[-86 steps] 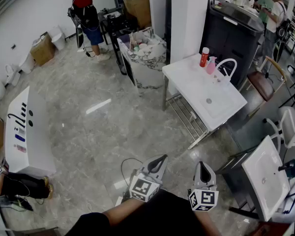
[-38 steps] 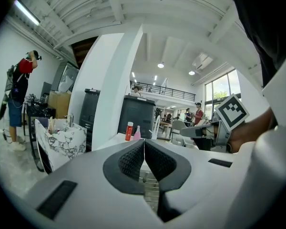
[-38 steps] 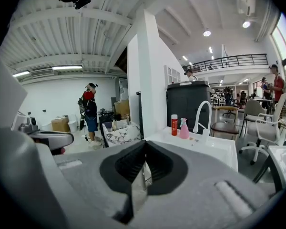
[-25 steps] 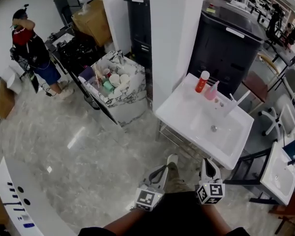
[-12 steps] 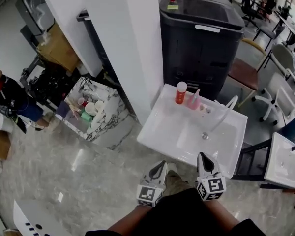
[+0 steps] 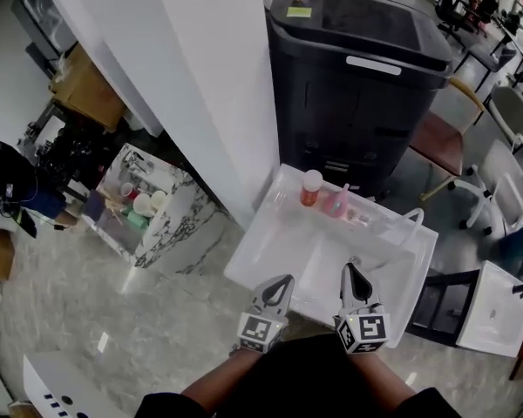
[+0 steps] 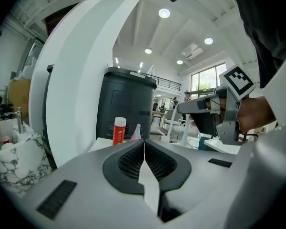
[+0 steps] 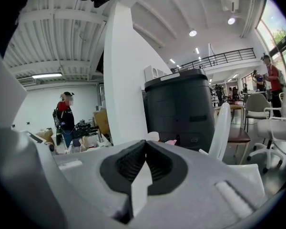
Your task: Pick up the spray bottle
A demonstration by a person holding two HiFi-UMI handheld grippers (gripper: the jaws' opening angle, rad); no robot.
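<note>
The pink spray bottle stands at the back rim of the white sink, just right of a red bottle with a white cap. My left gripper and right gripper hover side by side over the sink's near edge, both shut and empty, well short of the bottles. In the left gripper view the spray bottle and the red bottle show just above the shut left gripper. In the right gripper view only the spray bottle's pink top peeks over the shut right gripper.
A curved white faucet rises at the sink's back right. Behind the sink stands a large black machine, with a white pillar to its left. A marble-patterned cart is at left; chairs and a second basin at right.
Both grippers have travelled forward, still shut, from the floor in front of the sink to over its near edge. The sink and bottles now lie much closer.
</note>
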